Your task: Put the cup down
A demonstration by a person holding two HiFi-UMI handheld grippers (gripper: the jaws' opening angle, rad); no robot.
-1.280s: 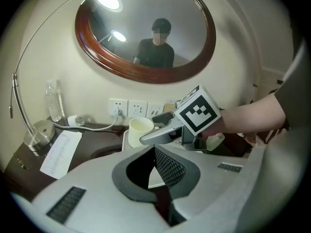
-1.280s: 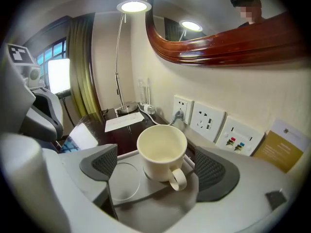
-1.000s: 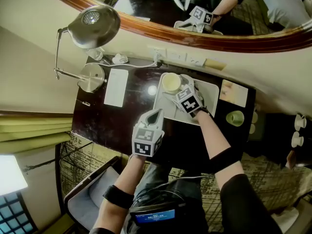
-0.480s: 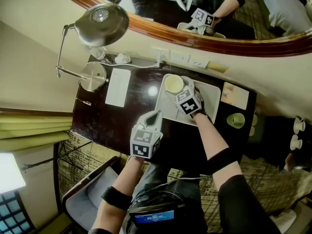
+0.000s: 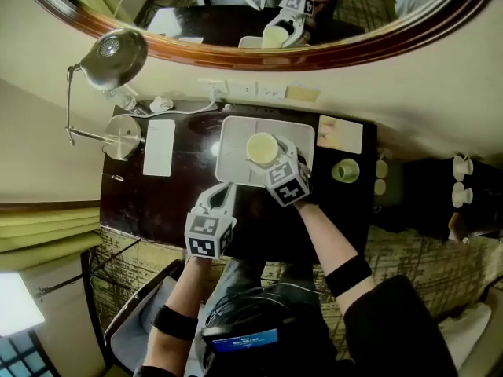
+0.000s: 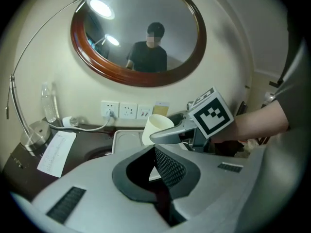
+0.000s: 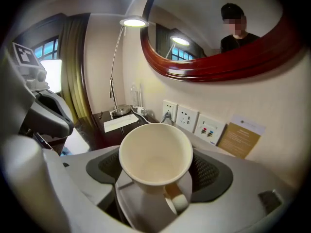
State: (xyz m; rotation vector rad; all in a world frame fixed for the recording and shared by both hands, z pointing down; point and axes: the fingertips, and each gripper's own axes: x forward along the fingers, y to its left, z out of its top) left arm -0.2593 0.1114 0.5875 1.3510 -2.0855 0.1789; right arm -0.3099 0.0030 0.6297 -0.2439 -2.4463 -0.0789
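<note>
A cream cup [image 5: 260,145] with a handle sits between the jaws of my right gripper [image 5: 266,155] over the white tray [image 5: 236,132]. In the right gripper view the cup [image 7: 155,152] fills the gap, both pads pressing its sides, handle toward the camera. In the left gripper view the cup [image 6: 156,127] hangs tilted above the tray [image 6: 124,140]. My left gripper [image 5: 224,190] is shut and empty over the dark desk, in front of the tray's left corner; its jaws [image 6: 163,166] meet with nothing between them.
The tray lies on a dark desk [image 5: 181,195] against the wall. A desk lamp [image 5: 114,57] and a paper card [image 5: 159,147] are at the left, a green cup [image 5: 344,170] at the right. Wall sockets [image 5: 244,91] and a round mirror are behind.
The head view has shifted. The cup and my right gripper now stand over the tray's middle instead of its far left corner. The left gripper stays shut in front of the tray.
</note>
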